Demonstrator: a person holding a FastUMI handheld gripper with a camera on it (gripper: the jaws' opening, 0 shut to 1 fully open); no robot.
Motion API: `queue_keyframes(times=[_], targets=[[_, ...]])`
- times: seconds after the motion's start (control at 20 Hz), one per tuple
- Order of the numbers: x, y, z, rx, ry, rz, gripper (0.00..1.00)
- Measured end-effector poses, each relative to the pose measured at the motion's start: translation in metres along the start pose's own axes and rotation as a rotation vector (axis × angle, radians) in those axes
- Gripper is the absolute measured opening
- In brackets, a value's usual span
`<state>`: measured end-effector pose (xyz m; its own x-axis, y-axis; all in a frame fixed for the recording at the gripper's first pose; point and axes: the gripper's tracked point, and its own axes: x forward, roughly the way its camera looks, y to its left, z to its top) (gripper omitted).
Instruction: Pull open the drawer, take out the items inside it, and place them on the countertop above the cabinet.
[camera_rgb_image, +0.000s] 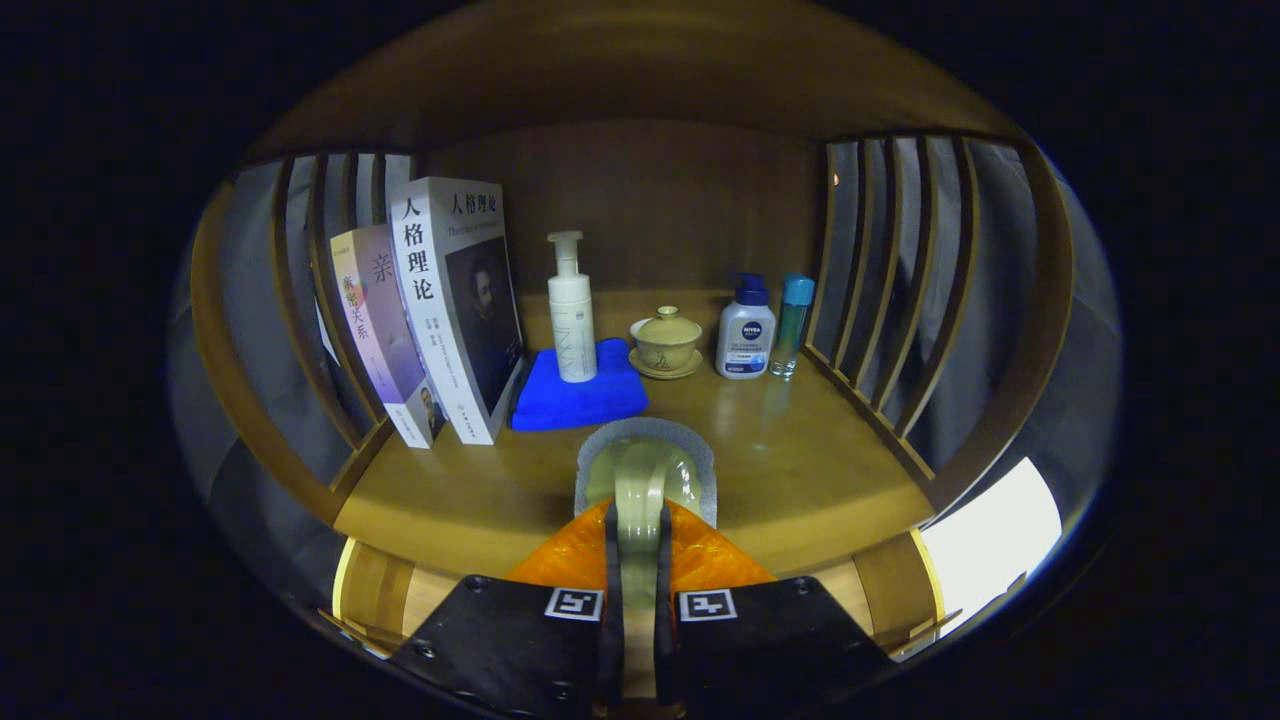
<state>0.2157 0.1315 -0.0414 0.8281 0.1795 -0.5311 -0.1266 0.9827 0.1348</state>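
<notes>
Fingers (636, 545) pinching green cup (645, 480), apparently above countertop (800, 470), open room rightward.

Countertop (800, 470): two books (440, 310) stand at left. Right of them a folded cloth (580, 400) bears a pump bottle (572, 310). Then lidded cup (666, 342), squat bottle (746, 330), slim bottle (793, 325) at right. Gripper (640, 560) fingers pinch a cup (645, 475) in front.

Gripper (637, 560): black bolted body, orange wedge fingers (570, 555), a square black-and-white marker tag (573, 603) on each.
</notes>
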Motion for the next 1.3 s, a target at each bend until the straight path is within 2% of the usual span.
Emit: queue_keyframes(times=[0.25, 0.4, 0.55, 0.7, 1.0, 1.3], targets=[[0.02, -0.003, 0.011, 0.012, -0.038, 0.037, 0.14], [0.031, -0.009, 0.01, 0.031, -0.054, 0.051, 0.25], [0.035, -0.01, 0.011, 0.055, -0.094, 0.084, 0.61], [0.021, -0.011, 0.028, 0.074, -0.207, 0.117, 0.98], [-0.043, -0.02, 0.04, 0.069, -0.356, 0.089, 0.98], [-0.112, -0.015, 0.005, 0.043, -0.432, 0.03, 0.98]])
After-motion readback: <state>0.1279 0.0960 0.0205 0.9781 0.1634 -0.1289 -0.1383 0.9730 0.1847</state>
